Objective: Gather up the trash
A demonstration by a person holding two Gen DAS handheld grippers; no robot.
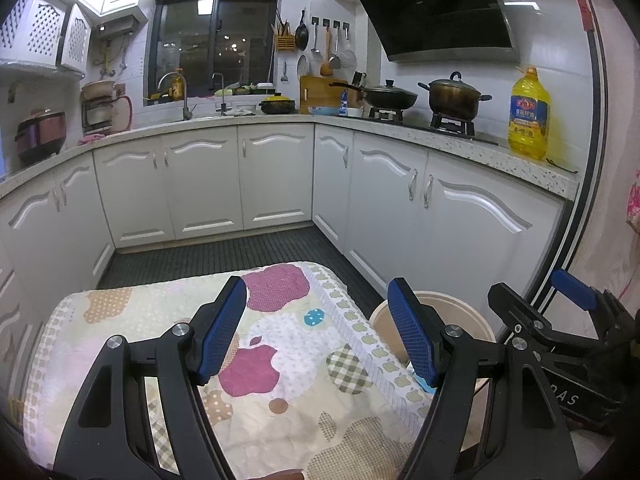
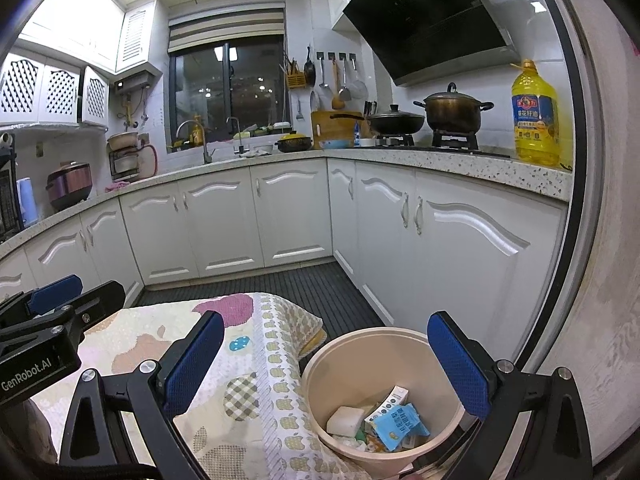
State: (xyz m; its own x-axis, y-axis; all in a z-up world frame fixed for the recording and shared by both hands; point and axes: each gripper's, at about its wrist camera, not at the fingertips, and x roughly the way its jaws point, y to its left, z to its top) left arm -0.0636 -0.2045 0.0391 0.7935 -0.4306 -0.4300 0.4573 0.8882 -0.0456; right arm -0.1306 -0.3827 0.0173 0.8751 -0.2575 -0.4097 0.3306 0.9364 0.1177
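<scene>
Both grippers hang released, jaws empty — left gripper (image 1: 318, 332) above the patterned cloth (image 1: 280, 344), right gripper (image 2: 326, 364) framing the trash-filled bin (image 2: 340, 360).

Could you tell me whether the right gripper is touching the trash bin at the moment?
Apart. In the right wrist view the right gripper hangs open above the beige trash bin; its blue fingers sit above the rim, empty.
</scene>
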